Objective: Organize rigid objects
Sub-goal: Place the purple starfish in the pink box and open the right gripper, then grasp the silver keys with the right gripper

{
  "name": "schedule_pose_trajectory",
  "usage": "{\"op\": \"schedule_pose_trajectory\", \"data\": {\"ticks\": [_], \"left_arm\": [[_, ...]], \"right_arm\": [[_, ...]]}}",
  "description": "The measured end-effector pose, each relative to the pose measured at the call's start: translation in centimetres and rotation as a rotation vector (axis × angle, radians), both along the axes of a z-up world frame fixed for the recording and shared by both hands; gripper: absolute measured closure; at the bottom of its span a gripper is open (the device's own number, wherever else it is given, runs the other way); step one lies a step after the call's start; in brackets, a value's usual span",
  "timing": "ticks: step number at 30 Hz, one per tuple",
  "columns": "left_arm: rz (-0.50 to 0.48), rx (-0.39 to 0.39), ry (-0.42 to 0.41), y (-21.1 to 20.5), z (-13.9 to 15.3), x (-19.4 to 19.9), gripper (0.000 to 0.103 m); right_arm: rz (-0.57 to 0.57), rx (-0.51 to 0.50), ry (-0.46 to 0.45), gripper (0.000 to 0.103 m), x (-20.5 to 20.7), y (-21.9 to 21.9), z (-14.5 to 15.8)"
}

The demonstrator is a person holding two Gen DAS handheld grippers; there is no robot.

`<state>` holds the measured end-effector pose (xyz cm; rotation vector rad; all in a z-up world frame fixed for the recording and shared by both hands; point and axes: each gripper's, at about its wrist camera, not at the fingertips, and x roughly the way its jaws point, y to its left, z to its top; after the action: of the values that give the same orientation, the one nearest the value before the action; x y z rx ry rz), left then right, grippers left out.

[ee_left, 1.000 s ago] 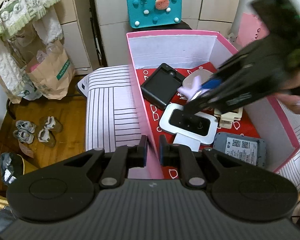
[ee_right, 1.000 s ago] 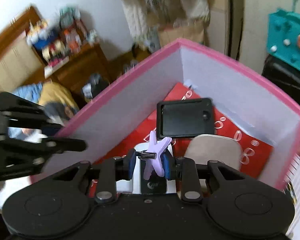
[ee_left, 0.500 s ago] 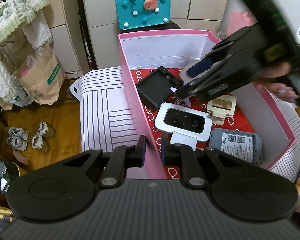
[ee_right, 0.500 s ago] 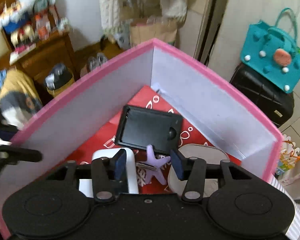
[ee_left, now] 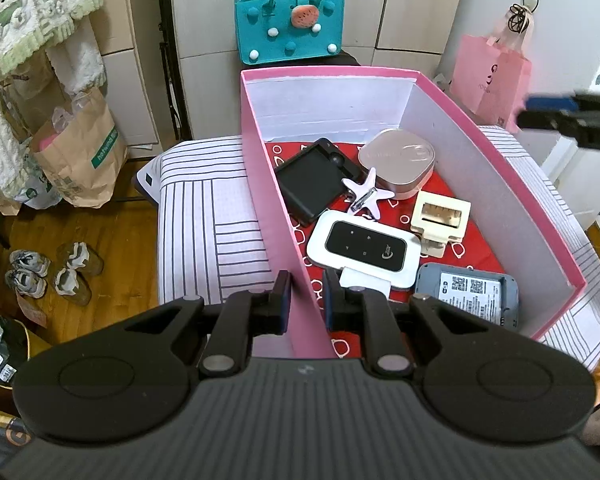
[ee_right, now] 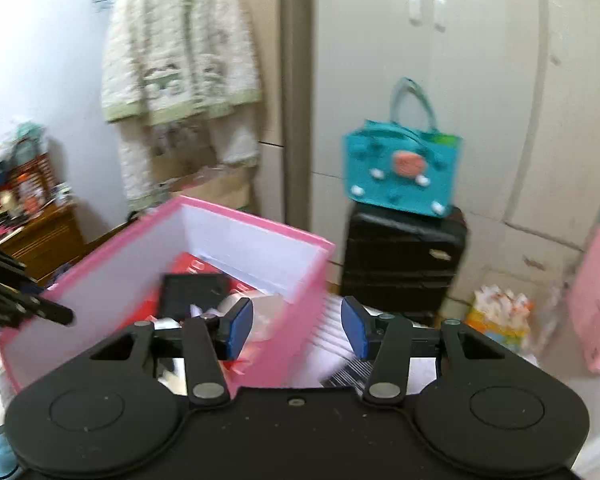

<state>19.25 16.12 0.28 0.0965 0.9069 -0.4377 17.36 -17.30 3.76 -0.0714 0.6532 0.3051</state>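
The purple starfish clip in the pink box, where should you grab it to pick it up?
Probably from straight above, pinching the starfish clip across its middle, where the metal clasp crosses. It lies flat on the red floor, wedged between the black case and the silver tin, so sideways approaches look blocked.

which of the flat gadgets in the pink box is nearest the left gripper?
The white router with the black screen, just past the left gripper. The grey labelled unit sits farther right; the black case lies farther back.
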Motion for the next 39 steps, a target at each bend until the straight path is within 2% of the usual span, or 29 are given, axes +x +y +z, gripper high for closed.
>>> {"op": "schedule_pose_trajectory", "data": {"ticks": [6,11,17,20,24,26,30,33,39], "left_arm": [[-0.004,0.011,-0.007,0.0,0.0,-0.1,0.089],[0.0,0.01,-0.007,-0.1,0.0,-0.1,0.089],[0.009,0.003,-0.003,0.0,0.1,-0.1,0.089],[0.012,0.0,-0.002,0.0,0.1,-0.1,0.088],[0.015,0.003,-0.005,-0.1,0.1,-0.2,0.088],[0.015,0.005,-0.005,-0.1,0.1,-0.2,0.088],[0.015,0.004,-0.005,-0.1,0.1,-0.2,0.088],[0.015,0.005,-0.004,-0.1,0.1,-0.2,0.088],[0.012,0.007,-0.005,-0.1,0.1,-0.2,0.088]], "right_arm": [[-0.101,0.078,0.108,0.049,-0.2,-4.1,-4.5],[-0.198,0.119,0.123,0.05,-0.7,-6.2,-8.5],[-0.227,0.161,0.173,0.056,-0.1,-6.6,-11.6],[-0.24,0.176,0.157,0.056,0.1,-6.8,-12.6],[-0.26,0.177,0.111,0.059,0.4,-6.7,-12.9],[-0.273,0.162,0.101,0.079,0.5,-6.6,-12.9],[-0.286,0.18,0.088,0.091,0.5,-7.0,-12.6],[-0.271,0.191,0.097,0.093,0.3,-7.0,-11.9],[-0.213,0.288,0.118,0.094,0.0,-7.1,-9.4]]}}
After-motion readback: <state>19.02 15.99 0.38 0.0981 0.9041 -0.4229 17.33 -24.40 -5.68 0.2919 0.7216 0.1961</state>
